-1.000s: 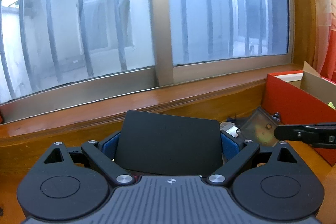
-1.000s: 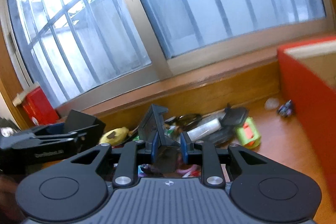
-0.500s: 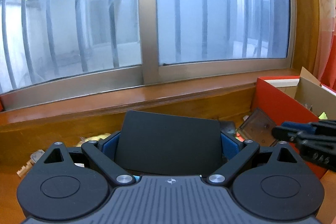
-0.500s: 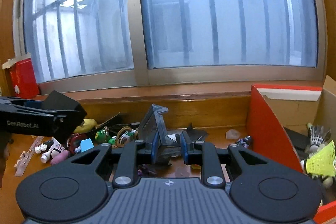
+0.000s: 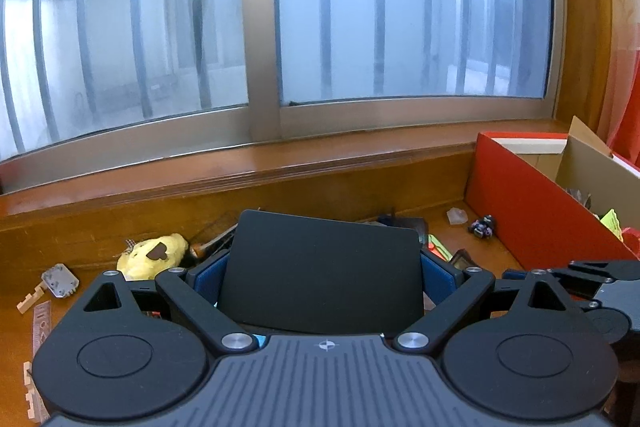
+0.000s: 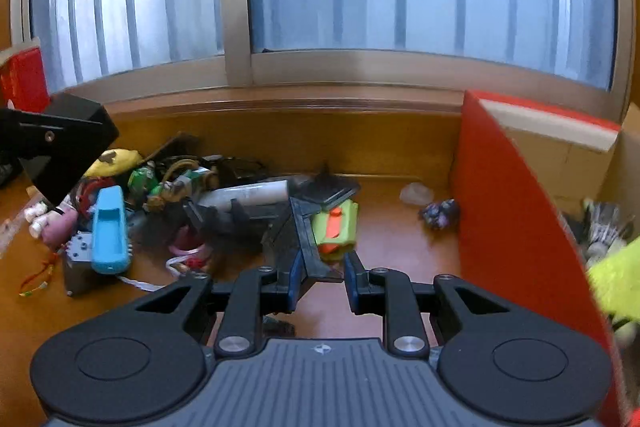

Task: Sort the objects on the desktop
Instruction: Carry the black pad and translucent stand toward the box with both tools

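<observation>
we hold the left claw (image 5: pixel 320 269) clamped on a flat black box (image 5: pixel 320 271), its blue pads pressed to both edges, raised above the surface (image 5: pixel 460 247) and facing the window. the right claw (image 6: pixel 320 277) is less clear: a dark angular piece (image 6: pixel 302 243) sits against its left pad, while a gap shows toward the right pad, so we cannot tell whether it is gripped or slipping free.

the red carton (image 6: pixel 508 195) stands at three o'clock in the right wrist view, with a yellow-green shuttlecock (image 6: pixel 616 279) already inside. the heap of unsorted things lies from nine to twelve o'clock: a blue toy phone (image 6: pixel 109 231), a white tube (image 6: pixel 248 196), a green and orange toy (image 6: pixel 335 225) and a yellow plush (image 5: pixel 154 254). a small dark figure (image 6: pixel 439 213) sits just beside the carton wall.

we judge the risks as these. the angular piece, touched on one side only, may tip out and drop onto the heap, scattering the lighter bits. the black box hides much of the left view, so we could knock the plush or the carton wall without seeing it. both claws are close together, and a swing toward the carton could make them collide.
</observation>
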Demonstrator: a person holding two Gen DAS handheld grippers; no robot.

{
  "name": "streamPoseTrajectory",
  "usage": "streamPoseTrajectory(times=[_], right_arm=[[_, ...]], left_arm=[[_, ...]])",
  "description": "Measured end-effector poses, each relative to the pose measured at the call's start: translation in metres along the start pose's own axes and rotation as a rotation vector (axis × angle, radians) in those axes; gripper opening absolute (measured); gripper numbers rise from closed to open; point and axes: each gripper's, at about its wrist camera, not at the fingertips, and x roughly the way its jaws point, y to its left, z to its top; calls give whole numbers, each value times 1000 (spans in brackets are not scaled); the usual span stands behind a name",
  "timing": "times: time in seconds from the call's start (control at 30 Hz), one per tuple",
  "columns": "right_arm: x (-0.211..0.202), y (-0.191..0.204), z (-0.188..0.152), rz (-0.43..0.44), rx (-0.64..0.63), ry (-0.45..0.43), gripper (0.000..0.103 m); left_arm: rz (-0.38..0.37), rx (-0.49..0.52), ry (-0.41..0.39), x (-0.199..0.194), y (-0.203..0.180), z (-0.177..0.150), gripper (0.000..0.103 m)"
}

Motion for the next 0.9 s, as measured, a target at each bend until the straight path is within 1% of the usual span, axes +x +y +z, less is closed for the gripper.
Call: streamPoseTrajectory(times=[0.13, 0.33, 0.47, 0.63, 0.9], right_arm=[[-8, 4, 1, -16, -14, -46, 24], [-27, -1, 12, 12, 55, -78, 24], [-48, -9, 21, 37, 110, -110, 24], [-73, -25, 31, 61, 164, -152, 24], [-107, -64, 44, 57, 177, -213, 25]], left_arm=[[-1, -15, 19, 4, 4, -2, 95], [-26, -17, 11, 6, 3, 1, 95], [-46, -8, -2, 7, -5, 5, 95], [-72, 5, -16, 12, -23, 10, 95], [-108, 18, -40, 19, -63, 22, 95]])
